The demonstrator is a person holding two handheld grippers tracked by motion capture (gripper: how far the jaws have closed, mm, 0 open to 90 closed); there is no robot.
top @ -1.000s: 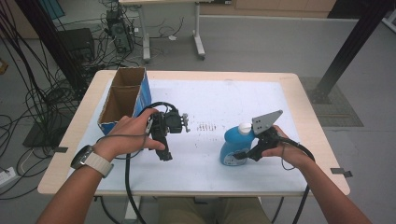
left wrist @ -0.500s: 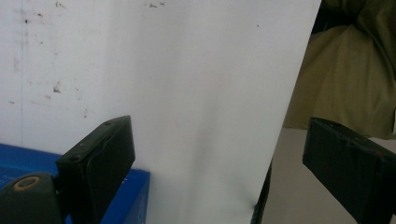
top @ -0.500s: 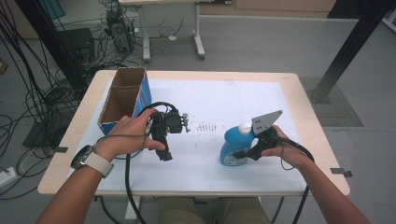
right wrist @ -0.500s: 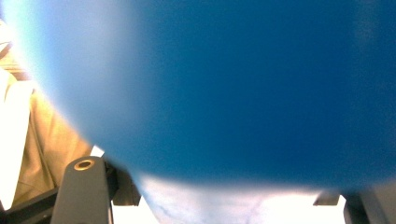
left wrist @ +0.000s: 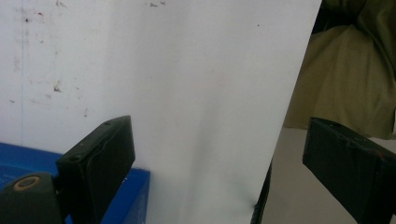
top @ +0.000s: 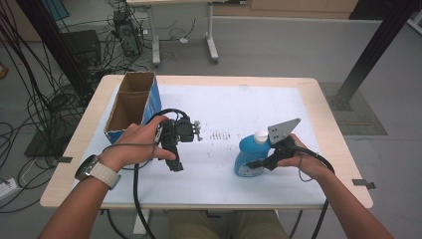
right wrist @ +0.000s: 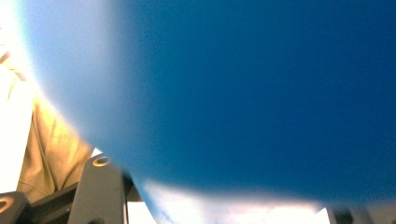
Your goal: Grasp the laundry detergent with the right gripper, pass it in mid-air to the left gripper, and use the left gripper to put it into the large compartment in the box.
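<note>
The right tool (top: 259, 163) has just been closing on the bottle (top: 250, 154), steadying it upright on the table (top: 278, 107). The left tool (top: 175, 162) waits open, empty.

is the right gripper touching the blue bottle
Touching. In the high view the right gripper, jaws just closing, reaches onto the side of the blue bottle with no gap.

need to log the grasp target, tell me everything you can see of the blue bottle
The blue bottle looks like glossy plastic, squat and rounded, with a white cap on top. It stands upright on the white table cover, right of centre near the front edge. The right gripper has just been closing on its side, and its jaws sit against the body.
</note>
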